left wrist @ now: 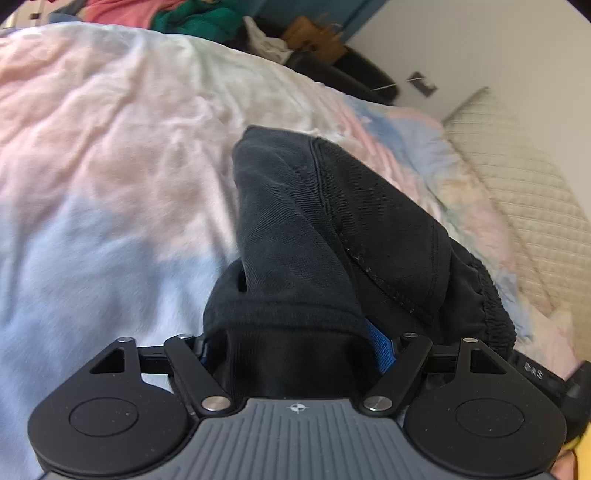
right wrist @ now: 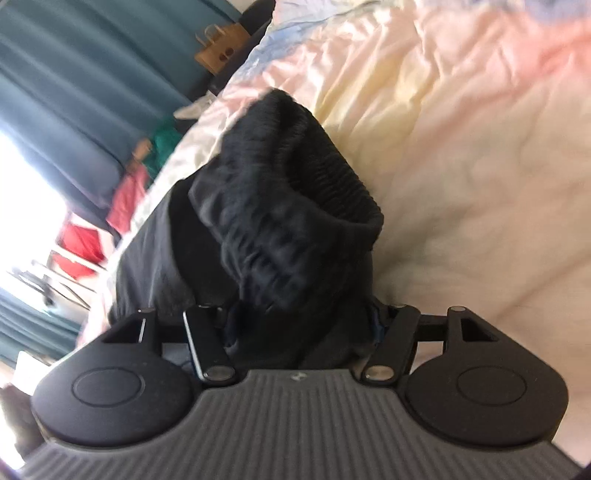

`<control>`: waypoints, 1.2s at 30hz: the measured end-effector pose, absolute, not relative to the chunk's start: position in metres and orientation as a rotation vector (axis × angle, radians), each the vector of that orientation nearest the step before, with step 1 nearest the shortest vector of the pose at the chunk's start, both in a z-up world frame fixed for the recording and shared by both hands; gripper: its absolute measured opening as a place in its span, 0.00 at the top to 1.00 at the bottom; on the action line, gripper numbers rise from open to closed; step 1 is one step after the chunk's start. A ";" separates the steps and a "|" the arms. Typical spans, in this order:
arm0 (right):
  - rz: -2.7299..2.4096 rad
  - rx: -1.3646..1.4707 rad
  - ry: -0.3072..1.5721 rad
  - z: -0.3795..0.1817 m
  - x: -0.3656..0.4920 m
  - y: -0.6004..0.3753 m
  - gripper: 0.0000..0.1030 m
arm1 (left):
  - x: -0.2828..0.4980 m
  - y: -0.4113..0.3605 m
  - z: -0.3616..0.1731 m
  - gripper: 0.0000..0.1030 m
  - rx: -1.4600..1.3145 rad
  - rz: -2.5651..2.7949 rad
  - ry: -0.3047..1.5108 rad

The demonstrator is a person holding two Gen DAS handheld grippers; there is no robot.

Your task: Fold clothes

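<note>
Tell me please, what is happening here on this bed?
A person is folding a black garment over a pastel bedspread, with a gripper in each hand. The left gripper is shut on bunched cloth at one end. The right gripper is shut on the end with the ribbed elastic band. More clothes lie beyond the bed.

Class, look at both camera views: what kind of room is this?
Probably a bedroom: a pastel duvet covers a bed, teal curtains hang by a bright window, and spare clothes lie piled nearby.

Both tongs' tips — buried under black garment (left wrist: 295,229)
</note>
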State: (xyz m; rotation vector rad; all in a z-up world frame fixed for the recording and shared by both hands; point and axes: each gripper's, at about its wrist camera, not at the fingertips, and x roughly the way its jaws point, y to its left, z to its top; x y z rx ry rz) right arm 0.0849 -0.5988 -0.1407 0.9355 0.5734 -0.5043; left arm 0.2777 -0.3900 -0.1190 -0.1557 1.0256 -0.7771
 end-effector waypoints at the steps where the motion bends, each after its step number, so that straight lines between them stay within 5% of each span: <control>1: -0.525 0.886 0.591 -0.130 0.079 -0.592 0.37 | 0.274 -0.390 -0.109 0.25 -0.124 -0.758 1.019; 18: -0.399 0.512 0.436 0.055 -0.030 -0.500 0.37 | 0.086 -0.322 0.108 0.19 0.137 -0.724 0.647; 20: -0.378 0.497 0.410 0.074 -0.043 -0.485 0.28 | 0.060 -0.311 0.123 0.14 0.145 -0.719 0.610; 23: -0.363 0.435 0.354 0.097 -0.063 -0.459 0.15 | 0.025 -0.291 0.138 0.00 0.139 -0.697 0.548; 36: -0.384 0.278 0.220 0.084 -0.108 -0.369 0.13 | -0.062 -0.217 0.123 0.00 0.105 -0.589 0.416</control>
